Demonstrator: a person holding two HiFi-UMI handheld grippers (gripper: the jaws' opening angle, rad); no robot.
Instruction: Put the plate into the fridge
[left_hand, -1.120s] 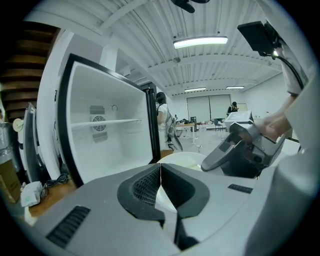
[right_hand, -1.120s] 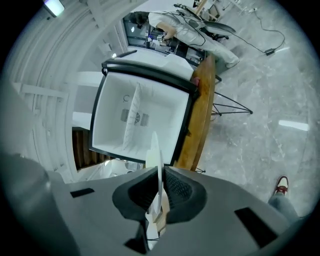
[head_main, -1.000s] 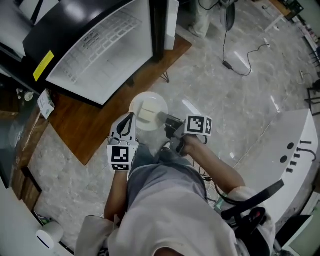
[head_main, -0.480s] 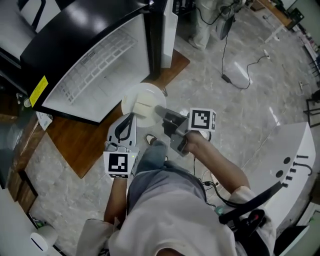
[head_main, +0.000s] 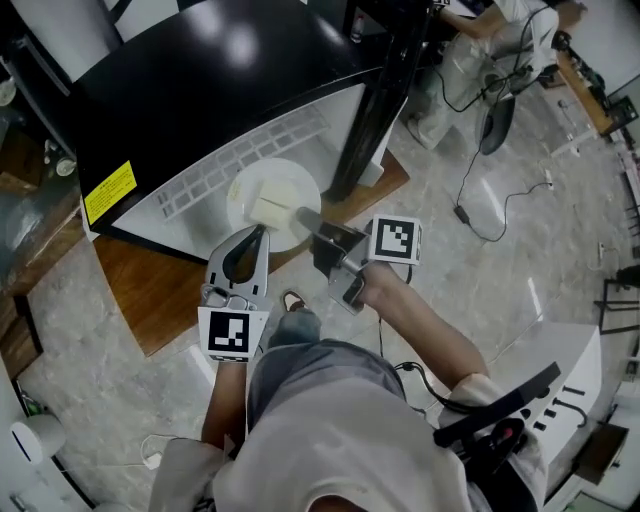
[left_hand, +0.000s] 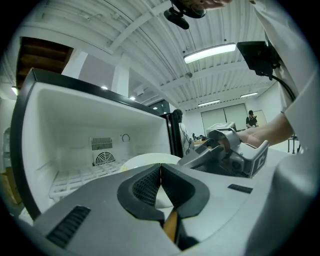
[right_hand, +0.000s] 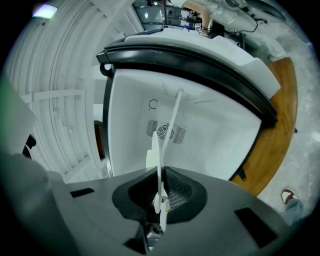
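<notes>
The grey left hand-held gripper (head_main: 259, 236) bears a black-and-white marker cube (head_main: 228, 333).

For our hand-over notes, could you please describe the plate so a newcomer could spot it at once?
Find the open black fridge with its white inside. Just before its opening, the right gripper is shut on a round white plate. It alone carries a pale block.

White plate (head_main: 262, 186) in right tongs (head_main: 308, 220), at open fridge (head_main: 215, 160).

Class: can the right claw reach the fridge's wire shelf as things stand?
Probably yes: the fridge stands open, and nothing blocks the right claw, shut on the plate, from the wire shelf.
</notes>
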